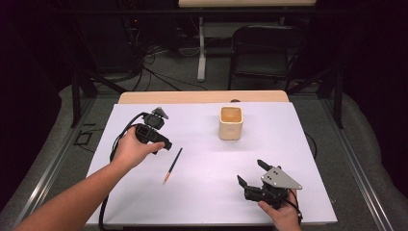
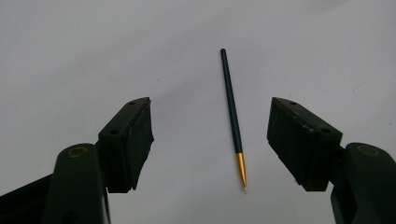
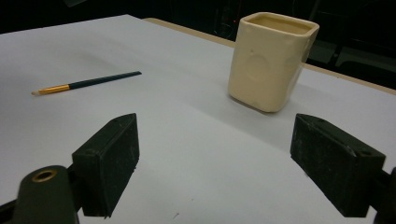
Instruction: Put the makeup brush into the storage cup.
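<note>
Your left gripper (image 1: 161,139) is hovering over the thin dark paintbrush with the gold ferrule (image 2: 232,116), jaws wide and gripping nothing. Your right gripper (image 1: 252,172) is resting on the white bench (image 1: 202,192), its 2 jaws wide, facing the cream square ceramic cup (image 3: 271,58).

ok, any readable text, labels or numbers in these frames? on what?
None readable.
Cup: plain cream, only a round dent on its side, no lettering.
Brush: dark handle, gold ferrule, no print visible.
Left gripper and right gripper: black fingers, no markings.
White sheet: blank.

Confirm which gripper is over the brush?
The left gripper: the brush lies between its open fingers. The right gripper faces the cup.
</note>
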Demonstrator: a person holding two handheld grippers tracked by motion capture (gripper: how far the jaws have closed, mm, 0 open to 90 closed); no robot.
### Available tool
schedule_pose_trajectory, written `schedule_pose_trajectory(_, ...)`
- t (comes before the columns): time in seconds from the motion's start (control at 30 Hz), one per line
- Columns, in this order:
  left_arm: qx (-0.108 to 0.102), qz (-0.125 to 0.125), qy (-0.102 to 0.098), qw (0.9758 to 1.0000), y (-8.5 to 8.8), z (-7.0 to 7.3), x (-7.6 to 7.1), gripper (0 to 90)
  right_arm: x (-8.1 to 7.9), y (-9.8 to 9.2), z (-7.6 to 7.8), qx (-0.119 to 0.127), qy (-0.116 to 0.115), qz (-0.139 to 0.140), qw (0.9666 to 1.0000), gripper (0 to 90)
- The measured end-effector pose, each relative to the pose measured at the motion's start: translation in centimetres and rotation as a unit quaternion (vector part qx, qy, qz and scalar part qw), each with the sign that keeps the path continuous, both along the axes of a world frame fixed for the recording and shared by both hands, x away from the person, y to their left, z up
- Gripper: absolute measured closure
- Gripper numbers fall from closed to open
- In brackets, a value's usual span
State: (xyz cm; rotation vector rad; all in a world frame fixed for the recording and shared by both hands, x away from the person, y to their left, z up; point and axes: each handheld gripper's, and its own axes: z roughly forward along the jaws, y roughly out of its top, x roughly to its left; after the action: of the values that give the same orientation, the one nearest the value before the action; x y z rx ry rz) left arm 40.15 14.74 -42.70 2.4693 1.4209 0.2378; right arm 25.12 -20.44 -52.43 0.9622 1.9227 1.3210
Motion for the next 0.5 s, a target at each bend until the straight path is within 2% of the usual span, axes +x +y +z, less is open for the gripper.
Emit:
schedule_pose_trajectory(0.3,0.005,-0.016,0.016,0.9997,-0.7,-0.7,0.2,31.4,0.0,0.1,-0.1,-0.003,0.001,0.003,1.0000,15.3)
schedule_pose_trajectory(0.5,0.008,-0.014,0.012,0.9998,-1.1,-1.3,0.1,31.9,0.0,0.1,-0.1,-0.003,0.002,0.004,1.0000,15.3)
